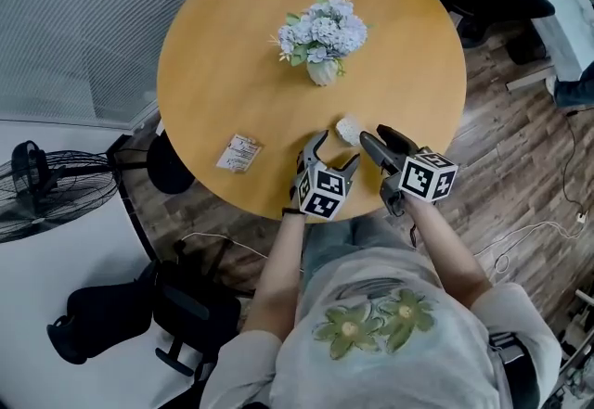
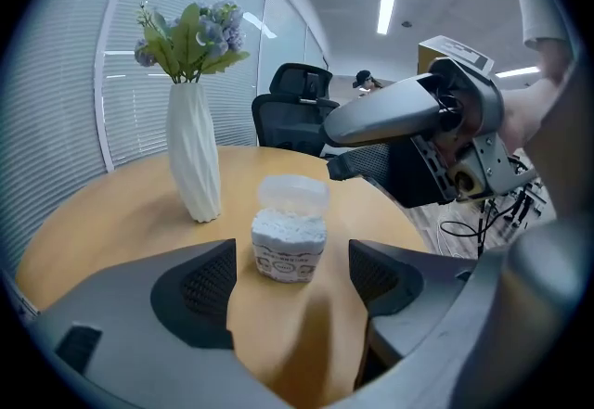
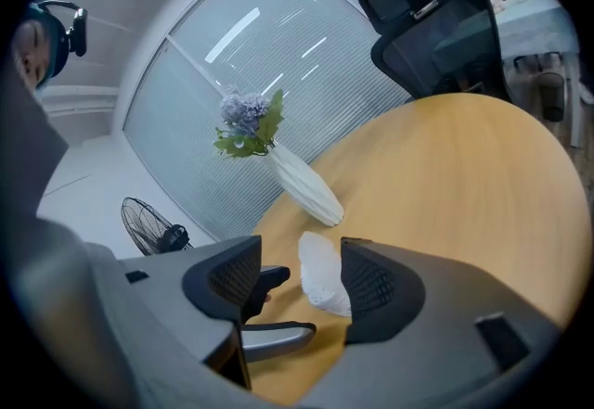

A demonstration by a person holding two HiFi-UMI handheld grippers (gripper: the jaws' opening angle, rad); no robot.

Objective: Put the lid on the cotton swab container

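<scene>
The cotton swab container (image 1: pixel 349 129) is a small clear tub packed with white swabs, standing on the round wooden table (image 1: pixel 232 45) near its front edge. In the left gripper view a clear lid (image 2: pixel 293 191) sits on top of the container (image 2: pixel 289 245); how firmly it is seated I cannot tell. My left gripper (image 1: pixel 339 147) is just in front of it, open and empty (image 2: pixel 292 277). My right gripper (image 1: pixel 372 133) comes in from the right, jaws apart and empty (image 3: pixel 302 282), its tips beside the container (image 3: pixel 323 273).
A white vase of pale blue flowers (image 1: pixel 323 71) stands mid-table behind the container. A small printed packet (image 1: pixel 239 153) lies at the front left. Off the table are a floor fan (image 1: pixel 46 194), black office chairs (image 2: pixel 297 96) and a black bag (image 1: pixel 102 319).
</scene>
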